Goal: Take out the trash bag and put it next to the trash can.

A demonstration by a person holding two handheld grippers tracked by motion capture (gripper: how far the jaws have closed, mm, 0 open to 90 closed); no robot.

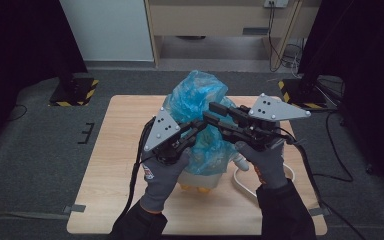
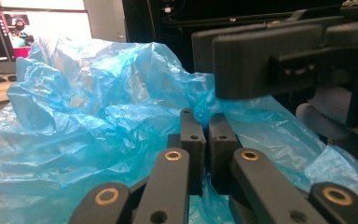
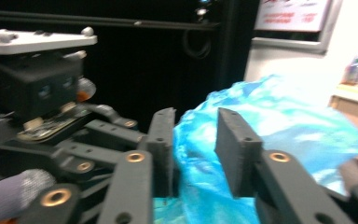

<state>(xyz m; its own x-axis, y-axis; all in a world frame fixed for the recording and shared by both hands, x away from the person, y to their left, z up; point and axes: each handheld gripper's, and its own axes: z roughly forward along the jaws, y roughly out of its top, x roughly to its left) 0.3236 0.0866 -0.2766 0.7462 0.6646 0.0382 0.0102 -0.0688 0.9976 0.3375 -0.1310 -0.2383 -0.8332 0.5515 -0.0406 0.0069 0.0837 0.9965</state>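
A crumpled blue plastic bag (image 1: 200, 92) stands at the middle of the wooden table (image 1: 115, 170), draped over a white container (image 1: 211, 176) with something yellow (image 1: 190, 187) at its base. My left gripper (image 1: 199, 126) reaches into the bag's near side. In the left gripper view its jaws (image 2: 207, 135) are shut on a fold of the bag (image 2: 98, 102). My right gripper (image 1: 213, 114) sits just above and right of it. Its jaws (image 3: 198, 140) stand apart with the bag's film (image 3: 279, 116) between them, not pressed. The two grippers nearly touch. Gloved hands hold both.
A white cable (image 1: 241, 181) loops on the table to the right of the container. Two stand bases with yellow-black stripes (image 1: 75, 91) (image 1: 300, 92) sit on the floor beyond the table's far corners. A lit monitor (image 2: 37, 23) stands off to one side.
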